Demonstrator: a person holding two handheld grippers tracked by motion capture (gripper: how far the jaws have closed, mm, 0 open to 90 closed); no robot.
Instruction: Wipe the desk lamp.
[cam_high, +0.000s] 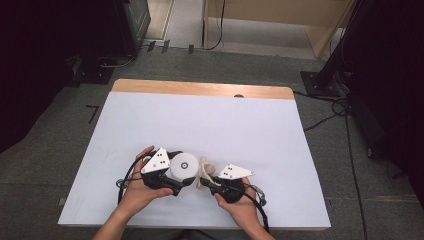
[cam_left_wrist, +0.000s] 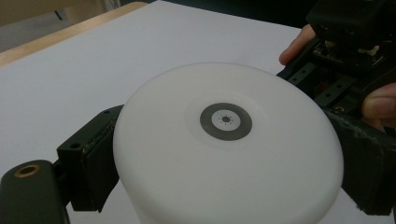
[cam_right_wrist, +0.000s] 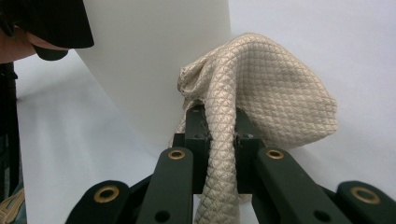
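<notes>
Two claws meet near the bench's (cam_high: 150, 120) near edge: the left claw (cam_high: 179, 185) clamps the upright white container (cam_high: 183, 166), the right claw (cam_high: 206, 183) pinches a beige quilted cloth (cam_right_wrist: 261, 88) touching the container's right side, so wiping runs leftward.

White table top (cam_high: 200, 120) with wooden far edge, grey carpet floor (cam_high: 60, 150), black cables (cam_high: 325, 120)

Near edge of table (cam_high: 280, 150) crowded: white round container (cam_high: 183, 166) flanked closely by left gripper (cam_high: 172, 186) and right gripper (cam_high: 207, 183); beige cloth (cam_high: 206, 167) wedged against container's right side; far half, left and right margins left open for passage.
</notes>
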